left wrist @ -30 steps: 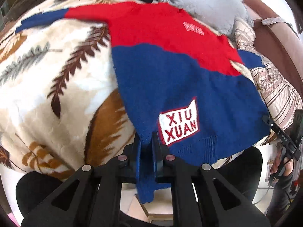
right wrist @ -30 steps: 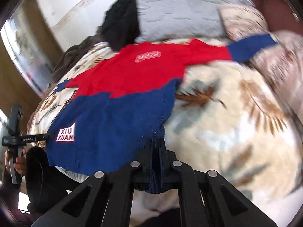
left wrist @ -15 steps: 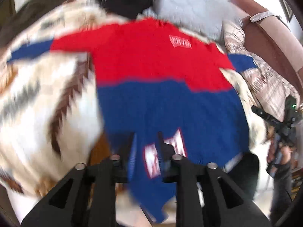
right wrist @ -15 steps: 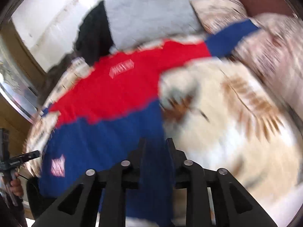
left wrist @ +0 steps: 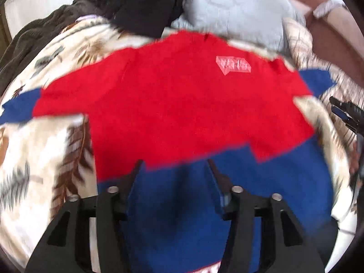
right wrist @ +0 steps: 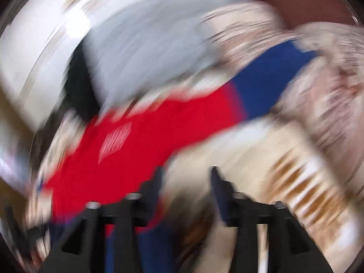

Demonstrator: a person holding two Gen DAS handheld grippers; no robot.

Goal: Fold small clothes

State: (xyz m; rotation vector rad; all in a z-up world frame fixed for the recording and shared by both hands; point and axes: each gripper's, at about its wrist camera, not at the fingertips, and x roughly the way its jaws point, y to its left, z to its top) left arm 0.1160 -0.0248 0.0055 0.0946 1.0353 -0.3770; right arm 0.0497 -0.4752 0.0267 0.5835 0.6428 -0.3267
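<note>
Sweater [left wrist: 173, 113], red above and blue below, is lying spread flat on the leaf-print blanket [left wrist: 45, 154], sleeves stretched left and right. The left gripper [left wrist: 174, 170] is opening above the blue near half, gripping nothing. The right gripper [right wrist: 186, 177] is opening too, empty, beside the sweater's right edge.

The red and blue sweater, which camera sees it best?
The left wrist view: the sweater lies spread flat, both sleeves showing, only mildly blurred. The right wrist view shows just its red top and one blue sleeve end, heavily smeared.
</note>
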